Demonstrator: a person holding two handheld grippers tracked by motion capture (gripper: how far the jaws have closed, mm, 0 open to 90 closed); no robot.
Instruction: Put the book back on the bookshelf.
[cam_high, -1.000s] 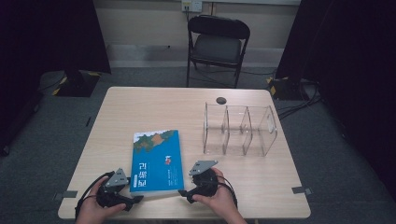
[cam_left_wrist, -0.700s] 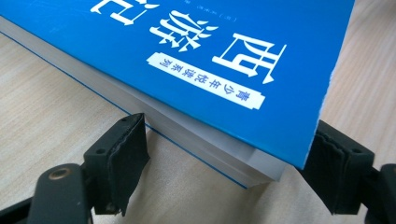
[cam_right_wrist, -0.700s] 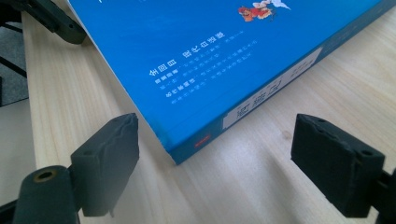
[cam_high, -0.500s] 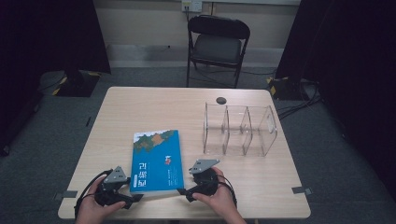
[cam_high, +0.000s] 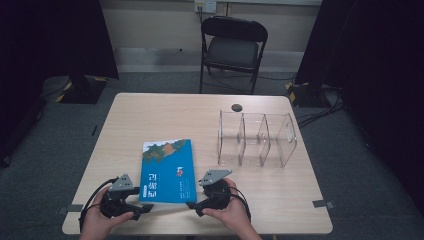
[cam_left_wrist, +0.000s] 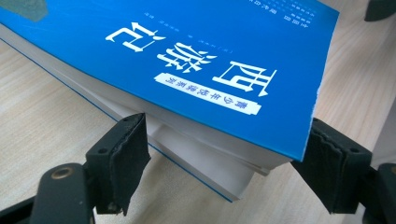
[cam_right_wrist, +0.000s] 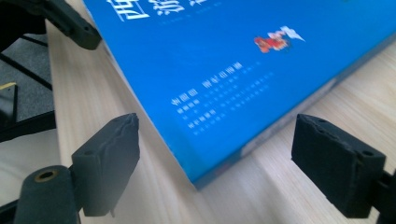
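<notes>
We see one thick softcover book (cam_high: 167, 170), glossy blue, flat on the pale wood-grain surface (cam_high: 165, 115). At 2 o'clock stands one clear rigid organizer (cam_high: 257, 137) with three vacant compartments. Left gripper (cam_high: 145, 206) and right gripper (cam_high: 192, 205) fingers (cam_left_wrist: 119, 158) stand wide, each straddling a near book corner.

Thick blue paperback book (cam_high: 167, 170) lies flat, cover up, its near corners poking between each gripper's spread jaws.

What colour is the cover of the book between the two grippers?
Bright blue with white lettering; the far end of the book carries a green and brown picture. The left gripper view shows the blue best.
</notes>
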